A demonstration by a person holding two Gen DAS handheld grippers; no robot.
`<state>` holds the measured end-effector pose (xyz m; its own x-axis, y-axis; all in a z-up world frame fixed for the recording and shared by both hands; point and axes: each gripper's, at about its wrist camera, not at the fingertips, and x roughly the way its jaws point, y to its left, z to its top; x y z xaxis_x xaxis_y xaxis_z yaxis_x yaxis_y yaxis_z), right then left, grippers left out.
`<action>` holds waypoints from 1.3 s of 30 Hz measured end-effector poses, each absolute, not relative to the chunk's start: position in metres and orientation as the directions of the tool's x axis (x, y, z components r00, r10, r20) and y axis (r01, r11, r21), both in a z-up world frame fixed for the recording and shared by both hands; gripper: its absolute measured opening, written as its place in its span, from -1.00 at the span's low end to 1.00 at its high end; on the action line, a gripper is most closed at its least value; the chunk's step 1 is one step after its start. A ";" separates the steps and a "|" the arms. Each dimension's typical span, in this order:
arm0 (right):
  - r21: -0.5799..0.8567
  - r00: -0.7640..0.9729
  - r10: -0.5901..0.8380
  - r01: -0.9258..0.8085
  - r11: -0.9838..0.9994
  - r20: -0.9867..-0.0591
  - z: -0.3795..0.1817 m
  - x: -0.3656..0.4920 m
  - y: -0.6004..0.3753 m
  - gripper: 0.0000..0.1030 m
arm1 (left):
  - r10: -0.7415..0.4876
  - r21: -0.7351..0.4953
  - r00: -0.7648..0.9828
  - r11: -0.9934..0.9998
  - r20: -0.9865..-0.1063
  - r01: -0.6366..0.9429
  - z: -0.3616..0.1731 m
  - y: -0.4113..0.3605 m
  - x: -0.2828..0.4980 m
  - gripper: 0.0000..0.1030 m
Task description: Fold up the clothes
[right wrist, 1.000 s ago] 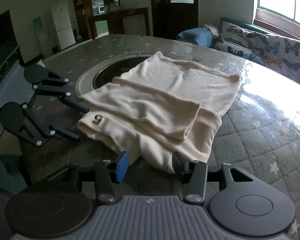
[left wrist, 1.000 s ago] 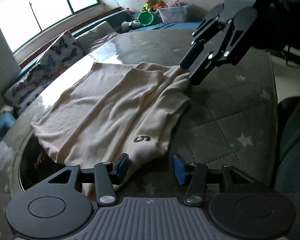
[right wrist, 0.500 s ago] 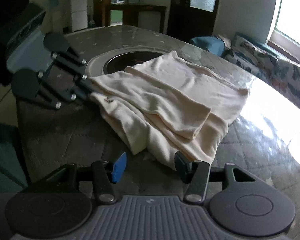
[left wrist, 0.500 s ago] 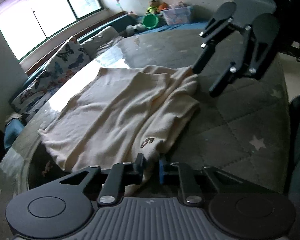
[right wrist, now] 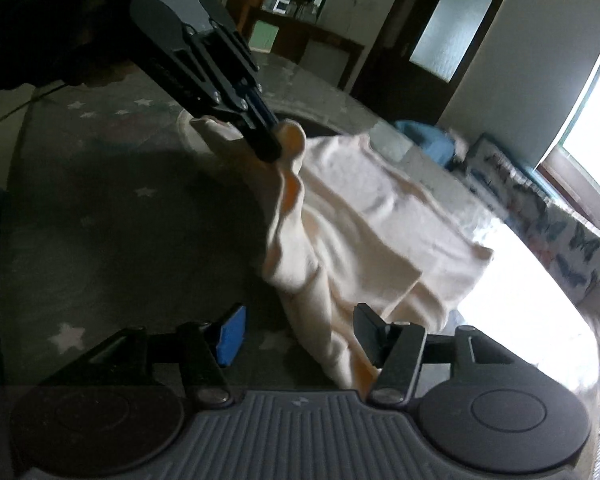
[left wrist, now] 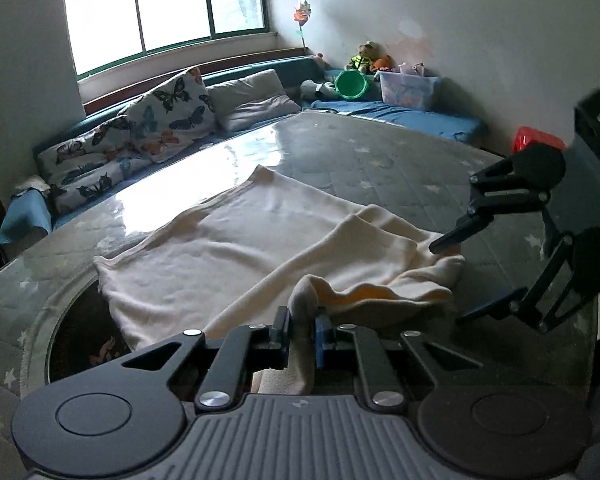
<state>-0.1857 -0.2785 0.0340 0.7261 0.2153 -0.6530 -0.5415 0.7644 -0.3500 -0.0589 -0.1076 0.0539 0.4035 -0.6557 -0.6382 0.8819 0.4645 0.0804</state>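
Dim, window glare, perhaps motion-blurred

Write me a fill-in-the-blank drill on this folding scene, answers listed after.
1. The left claw is shut on a corner of the cream ____.
2. The right claw stands ____, with cloth between its fingers but not pinched.
3. The green basin sits beside a clear storage ____.

Missing words: garment; open; box
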 end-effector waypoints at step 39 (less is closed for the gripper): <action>0.023 0.670 0.364 -0.459 0.888 -0.647 0.062 -0.134 -0.312 -0.70 | -0.607 0.198 0.464 0.454 -0.645 0.869 0.036 -0.060 -0.118 0.28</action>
